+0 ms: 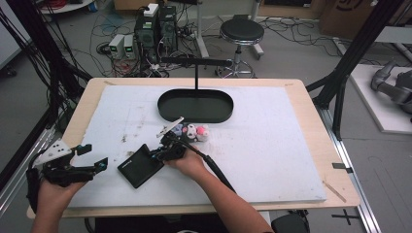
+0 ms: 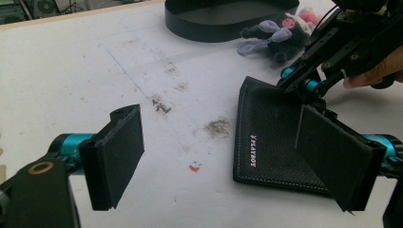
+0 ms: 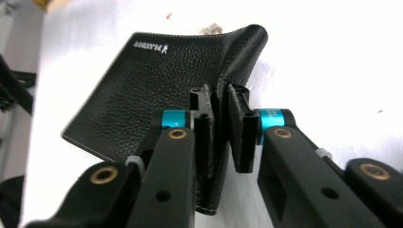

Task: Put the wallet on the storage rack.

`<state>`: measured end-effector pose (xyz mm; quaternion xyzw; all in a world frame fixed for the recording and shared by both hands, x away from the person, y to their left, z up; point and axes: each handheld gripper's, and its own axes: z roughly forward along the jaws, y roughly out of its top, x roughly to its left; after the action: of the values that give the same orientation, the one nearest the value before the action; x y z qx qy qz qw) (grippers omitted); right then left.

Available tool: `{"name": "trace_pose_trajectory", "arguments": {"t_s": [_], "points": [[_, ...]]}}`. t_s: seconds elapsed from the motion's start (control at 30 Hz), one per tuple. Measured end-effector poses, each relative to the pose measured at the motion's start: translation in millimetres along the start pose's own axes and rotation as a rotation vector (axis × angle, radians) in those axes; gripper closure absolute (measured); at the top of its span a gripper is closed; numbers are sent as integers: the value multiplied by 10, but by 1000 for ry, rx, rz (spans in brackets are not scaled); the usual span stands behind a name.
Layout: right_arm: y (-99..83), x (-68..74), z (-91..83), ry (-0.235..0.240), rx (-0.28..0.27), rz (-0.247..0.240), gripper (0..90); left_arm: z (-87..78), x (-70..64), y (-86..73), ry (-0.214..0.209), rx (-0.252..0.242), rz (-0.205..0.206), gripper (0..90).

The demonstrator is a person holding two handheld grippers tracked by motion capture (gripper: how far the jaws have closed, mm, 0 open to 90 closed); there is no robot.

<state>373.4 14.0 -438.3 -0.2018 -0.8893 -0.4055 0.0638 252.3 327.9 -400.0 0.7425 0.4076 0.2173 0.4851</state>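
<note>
Jaws of the left gripper [image 1: 92, 156] stand wide apart with nothing between them; in the left gripper view [image 2: 223, 156] their flat black pads face each other across bare white bench, and a small red mark lies on the surface between them. That gripper sits low near the left edge of the bench [image 1: 291, 165], held in the person's left hand [image 1: 51, 194]. Just ahead of its jaws and to their right lies the black leather wallet [image 1: 141, 166], its stitched edge and white printed logo plain in the left gripper view [image 2: 271, 142]; the far pad of the left gripper overlaps its near corner in that view, though I cannot tell whether it touches.

Right of the wallet, the right gripper [image 1: 163, 151] has its jaws pinched nearly closed on the wallet's far edge. The right gripper view [image 3: 219, 128] shows the leather [image 3: 157, 80] caught between the two pads, curling up at the gripped corner while the rest spreads away to the left of the jaws. The person's right hand [image 1: 189, 165] holds this gripper.

Beyond the right jaws, just past them, lies a small plush toy [image 1: 192, 132] in black, white and pink. Farther still sits a black oval tray [image 1: 196, 105] with an upright post rising from it.
</note>
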Motion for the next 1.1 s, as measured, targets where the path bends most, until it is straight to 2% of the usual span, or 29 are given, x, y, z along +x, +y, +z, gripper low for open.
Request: {"name": "trace_pose_trajectory", "arguments": {"t_s": [0.07, 0.17, 0.23, 0.3, 0.33, 0.4, 0.43, 0.5, 0.6, 0.73, 0.77, 0.8, 0.83, 0.97, 1.03, 1.07, 1.1], "points": [[3, 5, -10, -4, -2, -5, 846, -3, 5, -1, 2, 1, -1, 166], [28, 34, -69, -20, -24, -37, 853, -9, 8, -3, 7, -2, -3, 165], [43, 35, -133, -27, -42, -36, 855, -10, 7, 1, 6, -3, -2, 166], [60, 9, -247, -46, -80, -13, 855, -8, 3, 3, 5, -2, -2, 165], [60, 9, -247, -46, -80, -13, 855, -6, 1, 4, 5, -1, -2, 165], [77, -26, -387, -53, -120, -4, 856, 2, -1, 3, 2, 1, -1, 166], [77, -26, -387, -53, -120, -4, 856, 6, -1, 2, 2, 1, -2, 166], [94, -82, -538, -66, -166, 11, 857, 13, -1, 0, 1, 4, -2, 166], [104, -118, -632, -80, -185, 22, 857, 25, -2, 3, 1, 4, -3, 166], [134, -227, -908, -107, -263, 53, 858, 43, -8, 10, -3, 6, 2, 166], [134, -227, -908, -107, -263, 53, 858, 48, -11, 11, -3, 5, 2, 166], [149, -271, -1001, -120, -281, 62, 858, 53, -15, 12, -4, 6, 1, 166], [149, -271, -1001, -120, -281, 62, 858, 56, -15, 15, -5, 8, 5, 166], [186, -341, -1176, -129, -326, 85, 858, 71, -16, 19, -8, 9, 5, 165], [204, -397, -1250, -134, -339, 105, 858, 72, -10, 19, -7, 8, 3, 165], [219, -475, -1330, -145, -358, 124, 858, 66, -4, 20, -5, 8, 4, 166], [219, -475, -1330, -145, -358, 124, 858, 63, -1, 21, -5, 5, 3, 166]]}}
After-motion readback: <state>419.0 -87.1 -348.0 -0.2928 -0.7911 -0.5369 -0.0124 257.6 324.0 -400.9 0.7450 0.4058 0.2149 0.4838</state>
